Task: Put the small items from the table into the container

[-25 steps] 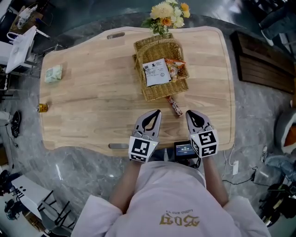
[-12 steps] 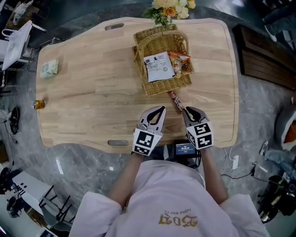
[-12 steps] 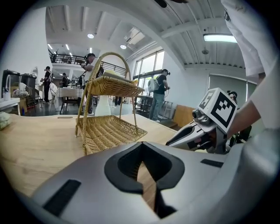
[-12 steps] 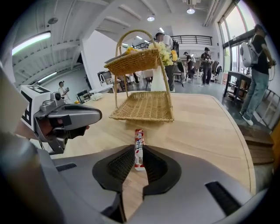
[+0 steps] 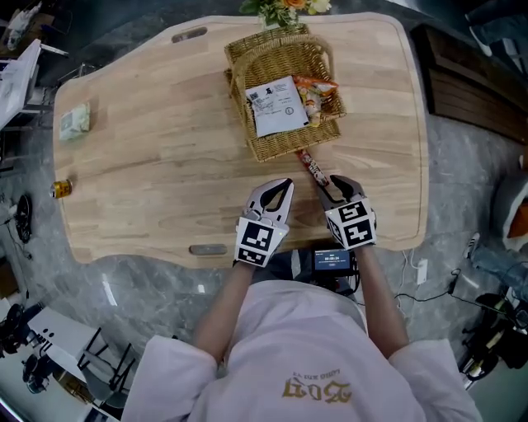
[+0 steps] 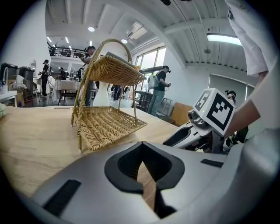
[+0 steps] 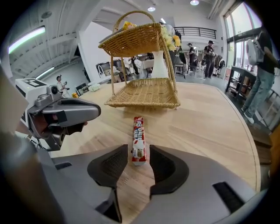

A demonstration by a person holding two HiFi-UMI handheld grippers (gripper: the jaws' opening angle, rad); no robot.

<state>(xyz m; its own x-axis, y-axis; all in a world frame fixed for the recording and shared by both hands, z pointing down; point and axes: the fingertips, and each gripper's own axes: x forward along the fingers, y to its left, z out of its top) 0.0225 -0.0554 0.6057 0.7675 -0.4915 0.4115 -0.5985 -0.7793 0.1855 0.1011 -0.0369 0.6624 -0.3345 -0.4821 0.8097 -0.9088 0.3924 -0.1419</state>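
A two-tier wicker basket stands at the table's far middle, with a white card and snack packets in its top tray. A red-and-white candy stick lies on the wood just in front of it. My right gripper is low over the stick's near end. Its jaws are opening, and the candy stick lies between the pads with a gap on each side. My left gripper hovers beside it to the left, shut and empty. In the left gripper view the basket is ahead on the left.
A green packet and a small yellow can sit at the table's far left. Flowers stand behind the basket. A small black device sits at the near table edge. People stand in the hall beyond.
Both grippers have sunk toward the table and moved up to the candy stick. The right jaws went from shut to open around the stick's near end.
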